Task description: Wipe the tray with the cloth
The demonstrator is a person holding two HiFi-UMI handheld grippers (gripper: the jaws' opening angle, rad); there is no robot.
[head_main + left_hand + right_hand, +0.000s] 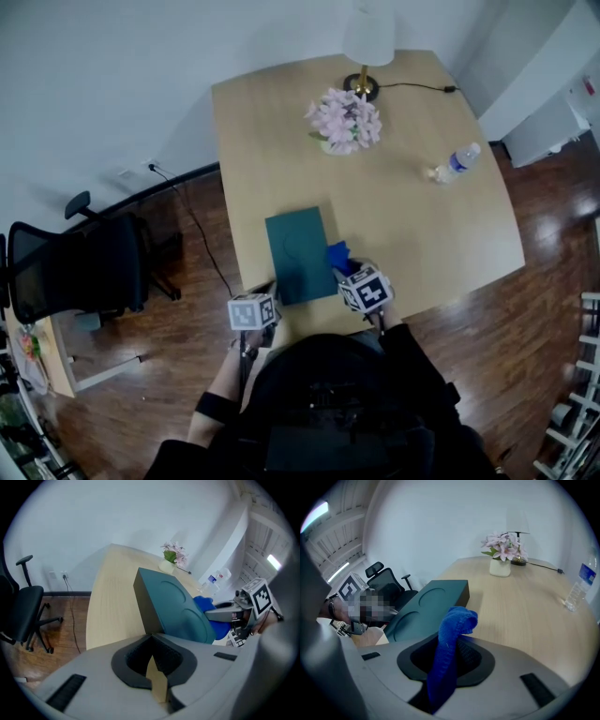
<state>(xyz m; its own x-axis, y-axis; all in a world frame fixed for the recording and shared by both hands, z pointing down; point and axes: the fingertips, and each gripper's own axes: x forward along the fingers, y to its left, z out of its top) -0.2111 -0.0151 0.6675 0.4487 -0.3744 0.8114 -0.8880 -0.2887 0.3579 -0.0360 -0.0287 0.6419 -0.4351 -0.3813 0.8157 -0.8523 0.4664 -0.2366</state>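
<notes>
**Head view:** the tray (298, 253) lies on the bench (422, 234) at its near edge, with its long axis running away from the person. The right tool (350, 273) carries the cloth (337, 254) just beside the tray's near right corner, so the wiping surface lies ahead and to its left. The left tool (268, 298) sits at the near left corner.

**Left gripper view:** its jaws meet at the tips and appear to grip nothing.

**Right gripper view:** the jaws are clamped on the cloth.

No writing is legible.
</notes>
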